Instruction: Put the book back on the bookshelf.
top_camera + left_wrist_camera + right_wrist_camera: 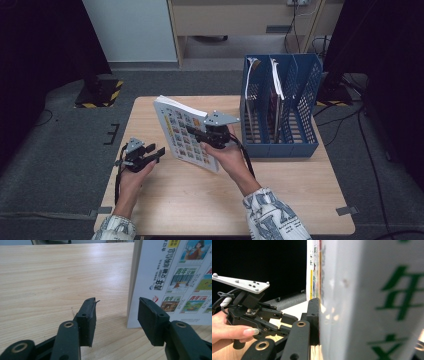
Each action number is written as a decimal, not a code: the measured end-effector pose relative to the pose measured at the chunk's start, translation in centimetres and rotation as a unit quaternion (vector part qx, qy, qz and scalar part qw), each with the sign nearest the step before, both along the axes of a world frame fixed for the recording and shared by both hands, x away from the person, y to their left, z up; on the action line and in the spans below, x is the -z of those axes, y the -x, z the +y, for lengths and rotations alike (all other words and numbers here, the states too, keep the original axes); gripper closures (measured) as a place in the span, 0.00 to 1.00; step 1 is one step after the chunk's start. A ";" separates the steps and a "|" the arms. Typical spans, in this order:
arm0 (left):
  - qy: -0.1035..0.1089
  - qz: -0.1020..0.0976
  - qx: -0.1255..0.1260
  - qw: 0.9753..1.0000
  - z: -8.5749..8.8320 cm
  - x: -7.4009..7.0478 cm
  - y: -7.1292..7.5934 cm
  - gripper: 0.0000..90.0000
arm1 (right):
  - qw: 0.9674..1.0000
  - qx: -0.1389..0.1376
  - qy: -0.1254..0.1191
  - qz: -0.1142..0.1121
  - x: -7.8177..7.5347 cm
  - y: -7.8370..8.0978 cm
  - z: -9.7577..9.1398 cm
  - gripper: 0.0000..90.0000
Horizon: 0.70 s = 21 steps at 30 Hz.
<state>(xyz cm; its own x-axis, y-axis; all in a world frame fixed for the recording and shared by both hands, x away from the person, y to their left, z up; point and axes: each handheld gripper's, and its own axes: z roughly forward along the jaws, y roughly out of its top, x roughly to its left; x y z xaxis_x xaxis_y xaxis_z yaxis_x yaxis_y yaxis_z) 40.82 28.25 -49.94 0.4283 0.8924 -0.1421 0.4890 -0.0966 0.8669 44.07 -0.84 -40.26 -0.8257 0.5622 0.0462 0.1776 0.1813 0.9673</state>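
Note:
A thick white magazine (pixel 182 132) with a grid of small cover pictures stands tilted on its lower edge at the middle of the wooden table (pixel 200 200). My right gripper (pixel 210 134) is shut on its right side. In the right gripper view one black pad (pixel 314 320) presses flat against the magazine (pixel 362 302); the other jaw is hidden behind it. My left gripper (pixel 159 151) sits low at the left, open, just short of the magazine. Its jaws (pixel 117 302) hold nothing, and the magazine's lower corner (pixel 175 277) stands just beyond the right jaw.
A blue mesh file rack (pixel 280 145) with upright compartments stands at the table's right back, close behind my right hand. Two magazines (pixel 276 80) stand in it. Bare tabletop (pixel 50 277) stretches left of and in front of the left gripper (pixel 287 318).

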 end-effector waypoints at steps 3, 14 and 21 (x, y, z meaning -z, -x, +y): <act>-0.002 -0.001 -0.004 1.000 0.1 0.0 0.0 0.49 | 1.000 0.002 0.002 -0.004 -0.1 0.0 -0.1 0.82; -0.029 0.021 -0.018 0.999 0.0 0.9 -0.5 0.21 | 1.000 0.020 -0.002 -0.010 -0.9 0.2 -1.7 0.82; -0.036 0.023 -0.027 0.999 -0.1 1.1 -0.6 0.16 | 1.000 0.025 -0.004 -0.014 -1.4 0.6 -2.7 0.82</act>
